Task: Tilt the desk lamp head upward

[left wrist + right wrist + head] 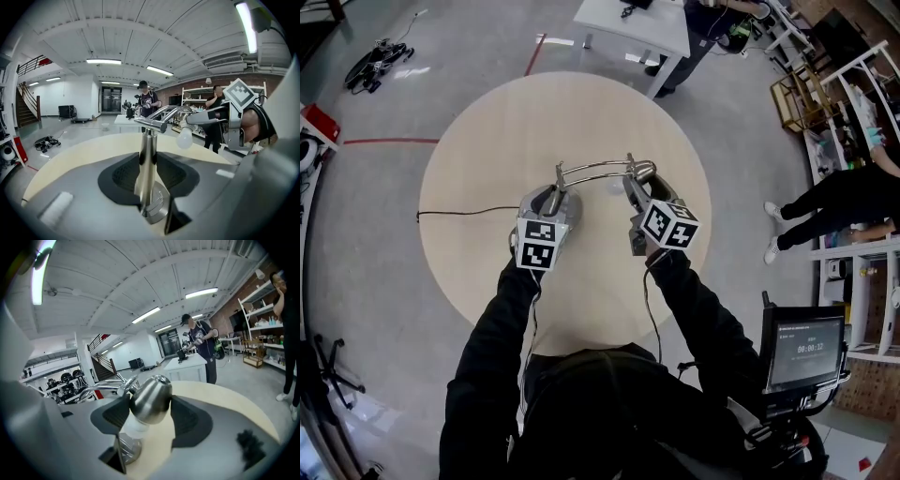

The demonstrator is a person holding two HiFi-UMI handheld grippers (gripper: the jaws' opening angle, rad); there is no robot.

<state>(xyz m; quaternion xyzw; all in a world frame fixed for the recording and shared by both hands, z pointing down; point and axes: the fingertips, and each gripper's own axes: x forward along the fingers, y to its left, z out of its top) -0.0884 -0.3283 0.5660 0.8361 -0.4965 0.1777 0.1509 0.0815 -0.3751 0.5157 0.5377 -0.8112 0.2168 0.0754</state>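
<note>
A chrome desk lamp stands on the round wooden table (487,141), its curved arms (595,171) running right to the lamp head (644,172). My left gripper (555,192) sits low around the upright lamp post (147,159), pads against both sides, just above the round base (154,206). My right gripper (636,183) is shut on the metal lamp head (151,398), one pad on each side, with the white bulb (133,427) pointing down toward the base (126,448). The left gripper view also shows the bulb (184,137) and the right gripper (225,117).
The lamp's black cord (455,214) runs left off the table. A white table (637,23) with a person beside it stands beyond. Another person (834,202) stands by shelves at right. A monitor (806,347) sits near my right elbow.
</note>
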